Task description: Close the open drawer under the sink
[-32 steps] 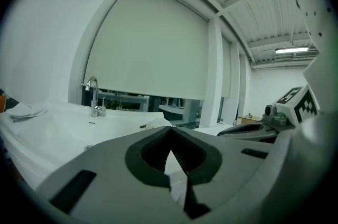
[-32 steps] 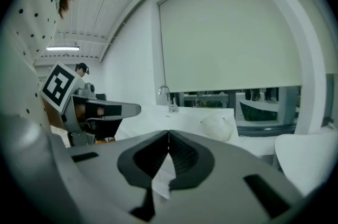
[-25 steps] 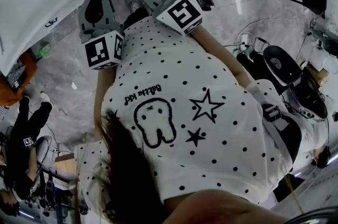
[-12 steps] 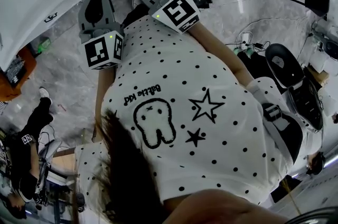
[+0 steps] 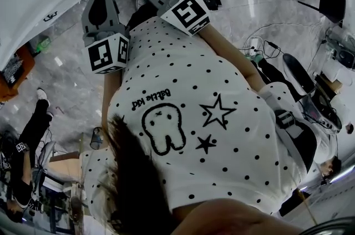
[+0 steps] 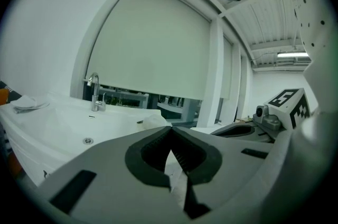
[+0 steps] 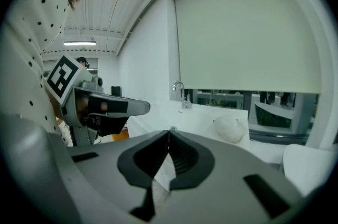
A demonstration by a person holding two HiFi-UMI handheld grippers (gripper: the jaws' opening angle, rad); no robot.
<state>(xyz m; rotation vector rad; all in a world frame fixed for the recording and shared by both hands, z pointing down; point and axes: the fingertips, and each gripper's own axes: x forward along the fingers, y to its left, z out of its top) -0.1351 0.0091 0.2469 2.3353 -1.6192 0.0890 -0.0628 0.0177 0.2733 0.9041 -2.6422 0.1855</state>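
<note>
The room is bright and white, with a grey stone floor and a big pale window blind on the far wall. A white sink stands just ahead of both grippers, with a shiny tap at its far edge and a small drain hole in the bowl. A round white lump lies on the sink top.

The person holding the grippers wears a white shirt with black dots, and it fills most of the head view.

The left gripper has its fingers pressed together with nothing between them. The right gripper is the same: fingers touching, nothing held. Both are held up close to the person's chest, side by side, pointing over the top of the sink.

The drawer under the sink does not show in any view. It must be lower down, below where the grippers look, so I cannot tell how far out it stands.

I think the job has not really started. This looks like the getting-ready step. Next, the person would need to bring a gripper down low, find the front of the drawer, put the closed fingers flat on it and push it straight in until it stops.

Counting: two grippers, one sink, one tap, one drain hole, one white lump.
</note>
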